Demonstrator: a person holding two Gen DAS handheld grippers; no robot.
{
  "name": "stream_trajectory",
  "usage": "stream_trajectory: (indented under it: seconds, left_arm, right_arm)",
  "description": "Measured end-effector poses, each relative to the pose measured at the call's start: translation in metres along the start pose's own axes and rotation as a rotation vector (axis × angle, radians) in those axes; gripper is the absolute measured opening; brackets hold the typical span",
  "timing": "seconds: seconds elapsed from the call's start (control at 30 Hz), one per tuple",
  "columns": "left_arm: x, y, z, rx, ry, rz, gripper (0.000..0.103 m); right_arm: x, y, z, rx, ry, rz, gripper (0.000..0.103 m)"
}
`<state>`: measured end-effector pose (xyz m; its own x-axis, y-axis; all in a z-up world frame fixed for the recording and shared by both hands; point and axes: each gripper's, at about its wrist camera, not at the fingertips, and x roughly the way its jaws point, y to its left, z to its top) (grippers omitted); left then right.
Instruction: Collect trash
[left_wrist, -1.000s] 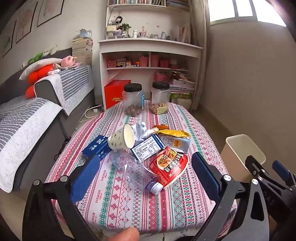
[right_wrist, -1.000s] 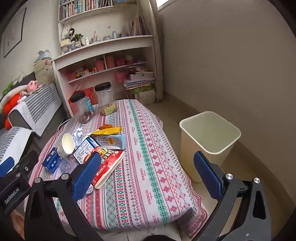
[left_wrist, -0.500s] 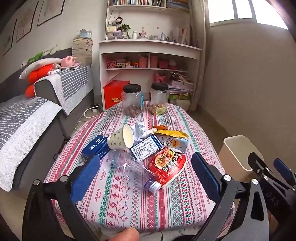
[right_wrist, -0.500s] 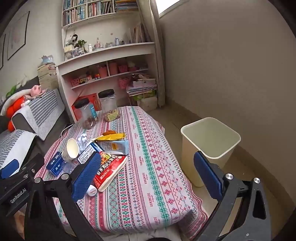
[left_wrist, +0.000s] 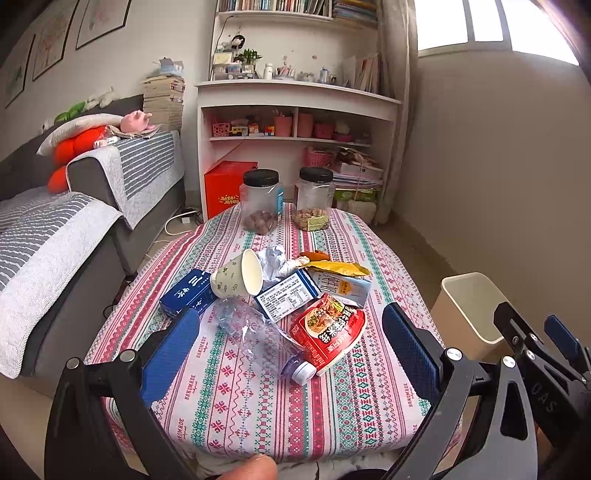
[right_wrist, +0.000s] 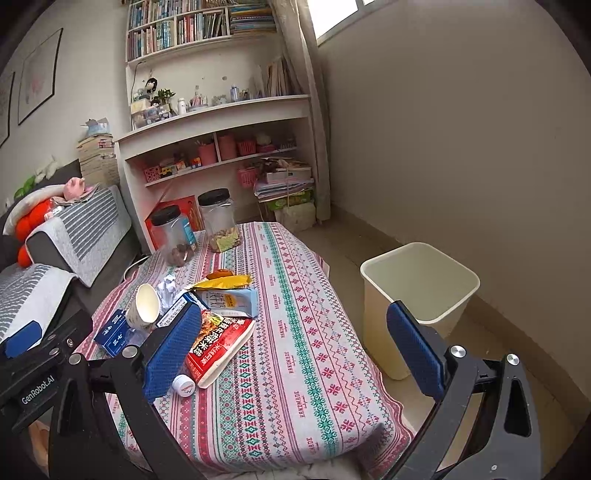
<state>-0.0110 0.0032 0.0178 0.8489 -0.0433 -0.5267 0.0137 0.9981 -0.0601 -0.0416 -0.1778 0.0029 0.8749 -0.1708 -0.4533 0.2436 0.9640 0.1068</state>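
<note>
Trash lies in a heap on the patterned tablecloth (left_wrist: 258, 398): a red snack bag (left_wrist: 327, 330), a crushed clear bottle (left_wrist: 258, 336) with a white cap, a paper cup (left_wrist: 238, 277) on its side, a blue box (left_wrist: 188, 291), a blue-white carton (left_wrist: 284, 293), a milk pouch (left_wrist: 341, 288), a yellow wrapper (left_wrist: 338, 267) and crumpled foil (left_wrist: 273, 258). My left gripper (left_wrist: 291, 350) is open and empty, above the table's near end. My right gripper (right_wrist: 295, 343) is open and empty, to the right of the heap. The cream bin (right_wrist: 417, 302) stands on the floor right of the table.
Two black-lidded jars (left_wrist: 262, 201) (left_wrist: 314, 197) stand at the table's far end. A grey sofa (left_wrist: 55, 236) runs along the left. A white bookshelf (left_wrist: 295, 122) and a red box (left_wrist: 229, 188) stand behind the table. A wall is on the right.
Both grippers have drawn back and risen a little, so the table and bin sit lower and smaller in view. Both stay open. The trash has not moved.
</note>
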Motion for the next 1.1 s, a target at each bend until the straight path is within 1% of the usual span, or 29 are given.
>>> stream_trajectory:
  seconds: [0.3, 1.1]
  left_arm:
    - [0.0003, 0.0002, 0.0001, -0.01, -0.005, -0.006, 0.096]
    - [0.0016, 0.005, 0.0008, -0.025, -0.007, -0.009, 0.096]
  right_arm:
    - [-0.0025, 0.0043, 0.0021, -0.023, -0.023, -0.012, 0.096]
    - [-0.0013, 0.0068, 0.0024, -0.025, -0.025, -0.014, 0.096]
